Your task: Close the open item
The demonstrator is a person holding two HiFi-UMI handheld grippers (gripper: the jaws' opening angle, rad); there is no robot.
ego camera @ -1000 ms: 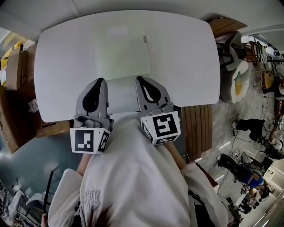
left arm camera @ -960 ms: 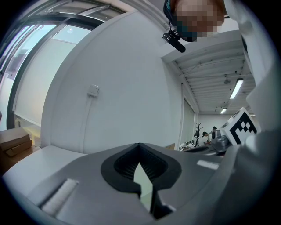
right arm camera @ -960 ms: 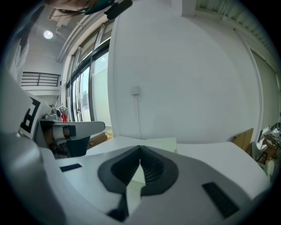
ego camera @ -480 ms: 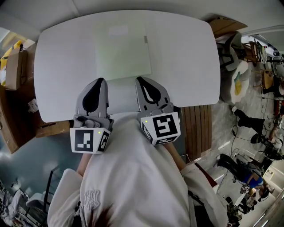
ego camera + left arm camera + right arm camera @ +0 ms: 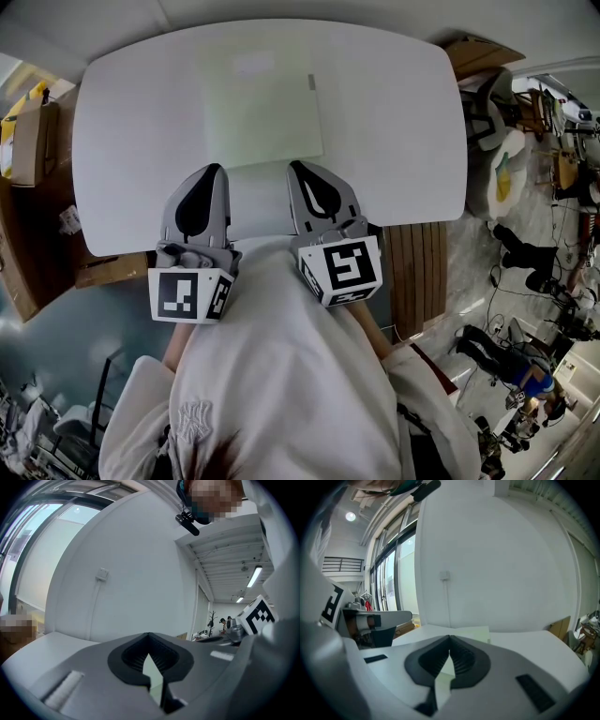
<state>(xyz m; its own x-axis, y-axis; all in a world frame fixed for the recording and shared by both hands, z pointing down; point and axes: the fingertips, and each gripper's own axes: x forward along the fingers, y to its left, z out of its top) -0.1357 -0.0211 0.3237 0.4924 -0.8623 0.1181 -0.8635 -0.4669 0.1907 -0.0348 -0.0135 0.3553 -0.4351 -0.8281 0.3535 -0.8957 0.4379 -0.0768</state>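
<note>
1 table (image 5: 394,122), 1 pale-green sheet (image 5: 262,108), 1 left gripper (image 5: 208,172), 1 right gripper (image 5: 298,170).

Reads plain white, unpatterned, across the broad rounded-corner desk top (image 5: 403,122). Turns a pale, washed-out green on the flat rectangular sheet-like item (image 5: 262,117) midway between the desk's left and right edges, with a small grey tab (image 5: 312,82) on its right side. Shows mid grey on the shells of the left gripper (image 5: 208,171) and the right gripper (image 5: 298,167), with black teardrop insets on top and black ribbed pads (image 5: 165,659) inside. Carries black-and-white square markers on each marker cube (image 5: 183,295). Looks off-white on the person's sweatshirt (image 5: 281,375), brown on the cardboard boxes (image 5: 33,141) past the desk's left edge, and striped warm brown on the wooden slats (image 5: 417,272) off its near right corner.
</note>
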